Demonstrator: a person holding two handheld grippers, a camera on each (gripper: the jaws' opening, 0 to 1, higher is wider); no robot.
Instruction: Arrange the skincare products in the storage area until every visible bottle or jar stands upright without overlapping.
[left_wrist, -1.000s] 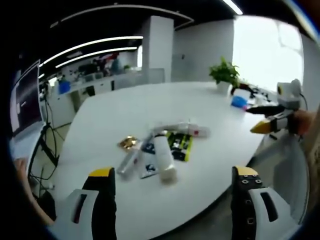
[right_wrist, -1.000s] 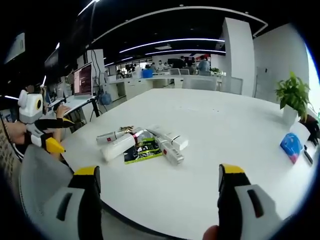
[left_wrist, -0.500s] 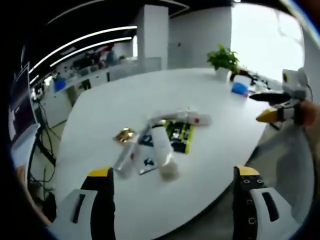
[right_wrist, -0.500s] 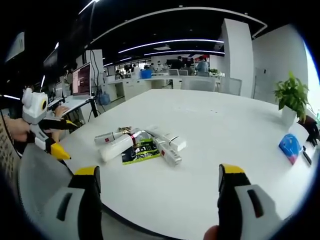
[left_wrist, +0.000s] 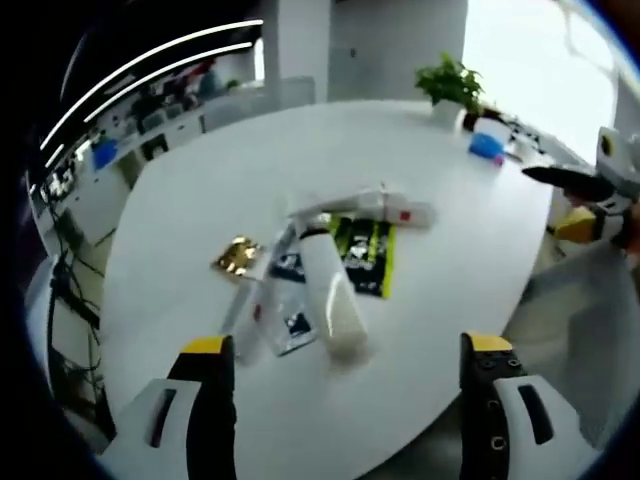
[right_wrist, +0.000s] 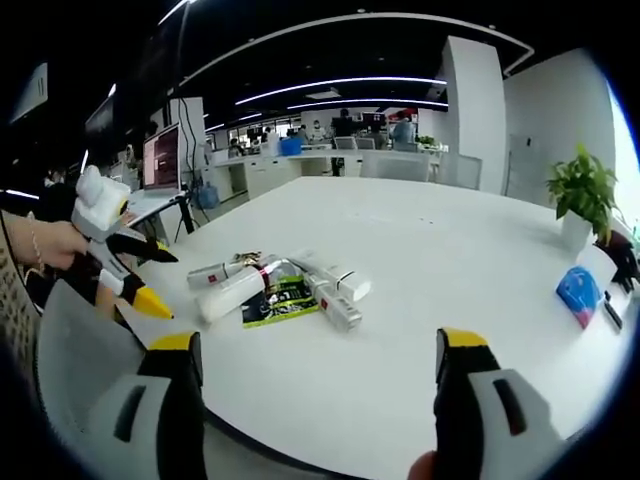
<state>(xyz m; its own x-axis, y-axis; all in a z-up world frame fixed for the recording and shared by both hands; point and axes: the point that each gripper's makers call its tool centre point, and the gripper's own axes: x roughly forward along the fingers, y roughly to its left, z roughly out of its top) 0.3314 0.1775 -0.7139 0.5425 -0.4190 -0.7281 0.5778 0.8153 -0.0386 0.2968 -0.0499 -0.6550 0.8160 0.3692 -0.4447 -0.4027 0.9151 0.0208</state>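
Two pairs of fingers, ours, stand spread wide with nothing between them: the left gripper (left_wrist: 340, 375) hangs over the near edge of the white table (left_wrist: 200, 180), looking down on the pile, and the right gripper (right_wrist: 312, 385) waits further back at the table's near rim. Just beyond the left fingers lies the heap of skincare products, none of them upright: a large white tube (left_wrist: 330, 300) across the middle, a slimmer clear bottle (left_wrist: 245, 310) to its left, a long white tube with a red mark (left_wrist: 385, 208) at the far side, and flat sachets, one black and green (left_wrist: 365, 255), one gold (left_wrist: 236, 256), tucked under and beside them. We judge the tubes light, smooth and a little soft, so they may squash or slip; we would take the large white tube across its body near the cap end, where it looks stiffest, and lift it clear of the sachets first. Far right, a potted plant (left_wrist: 447, 82) and a blue pack (left_wrist: 487, 146) sit well apart from the heap.
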